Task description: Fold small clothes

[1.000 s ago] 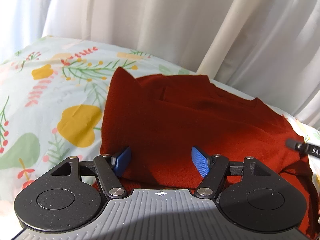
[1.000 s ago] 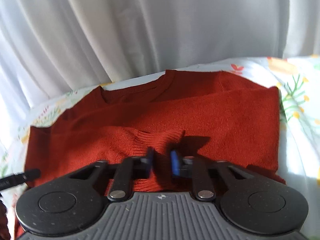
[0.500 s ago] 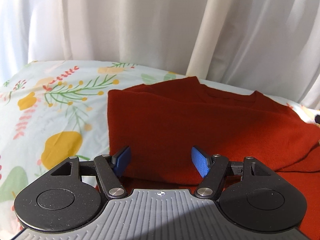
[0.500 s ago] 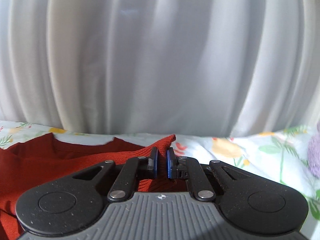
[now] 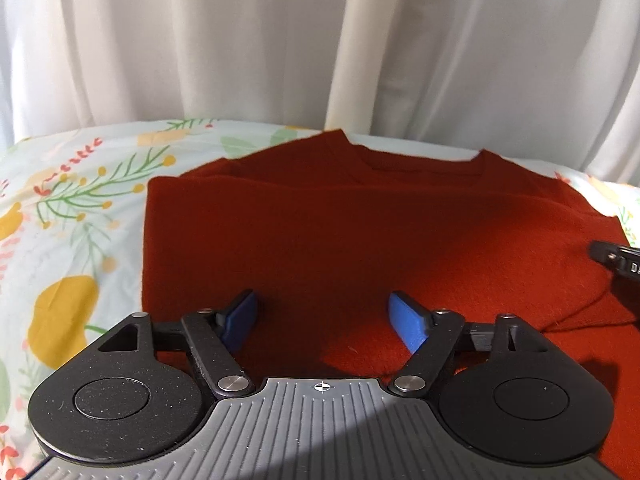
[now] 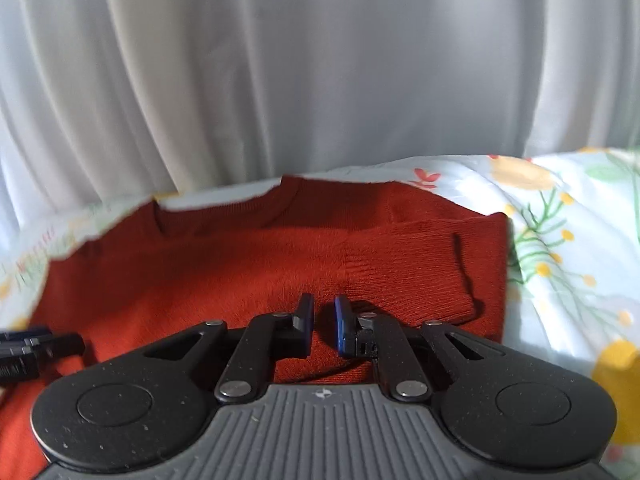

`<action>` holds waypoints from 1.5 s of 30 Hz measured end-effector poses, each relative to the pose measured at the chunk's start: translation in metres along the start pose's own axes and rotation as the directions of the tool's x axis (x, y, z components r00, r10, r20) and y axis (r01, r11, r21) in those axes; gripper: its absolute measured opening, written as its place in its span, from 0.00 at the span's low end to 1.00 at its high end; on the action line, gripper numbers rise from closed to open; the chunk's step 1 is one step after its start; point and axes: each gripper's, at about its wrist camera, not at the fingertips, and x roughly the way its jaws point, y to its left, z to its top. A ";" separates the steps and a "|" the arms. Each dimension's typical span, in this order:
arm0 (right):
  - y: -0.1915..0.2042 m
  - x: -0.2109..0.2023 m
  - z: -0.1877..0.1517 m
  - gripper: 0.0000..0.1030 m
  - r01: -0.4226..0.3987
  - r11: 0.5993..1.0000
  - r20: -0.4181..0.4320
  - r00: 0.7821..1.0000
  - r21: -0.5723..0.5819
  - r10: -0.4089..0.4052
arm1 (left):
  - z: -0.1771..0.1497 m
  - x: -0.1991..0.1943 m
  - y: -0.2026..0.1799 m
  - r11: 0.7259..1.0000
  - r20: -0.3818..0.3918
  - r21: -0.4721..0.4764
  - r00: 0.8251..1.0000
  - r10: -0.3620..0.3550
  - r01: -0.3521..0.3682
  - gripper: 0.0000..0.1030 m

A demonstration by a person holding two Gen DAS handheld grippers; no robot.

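A rust-red knit sweater (image 5: pixel 340 232) lies flat on a floral sheet, neckline away from me, both sides folded inward. My left gripper (image 5: pixel 322 316) is open and empty, low over its near left part. In the right wrist view the sweater (image 6: pixel 240 264) has a ribbed sleeve cuff (image 6: pixel 420 280) folded across its right side. My right gripper (image 6: pixel 323 322) hovers just above the fabric with a narrow gap between its blue pads and nothing in it. The right gripper's tip also shows in the left wrist view (image 5: pixel 618 262).
The floral sheet (image 5: pixel 72 216) spreads left of the sweater and to its right (image 6: pixel 568 248). White curtains (image 5: pixel 280 40) hang close behind the bed's far edge. The left gripper's tip (image 6: pixel 36 350) shows at the left edge of the right wrist view.
My right gripper carried the sleeve over the sweater, let it go, and its pads parted slightly. The left gripper stayed open and shifted a little over the sweater.
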 end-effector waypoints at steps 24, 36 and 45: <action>0.002 -0.056 -0.029 0.10 0.081 0.991 -0.112 0.989 -0.103 -0.093 | -0.032 -0.070 0.056 0.947 0.043 -0.194 0.966 -0.254 0.257 0.86; -0.062 -0.223 -0.156 0.37 -0.001 0.965 -0.284 0.956 0.261 0.078 | -0.130 -0.189 0.104 0.960 -0.157 -0.277 0.984 -0.084 0.038 0.86; -0.079 -0.241 -0.177 0.37 -0.023 0.929 -0.318 0.936 0.370 0.150 | -0.164 -0.209 0.116 0.961 -0.276 -0.273 0.953 -0.123 0.044 0.63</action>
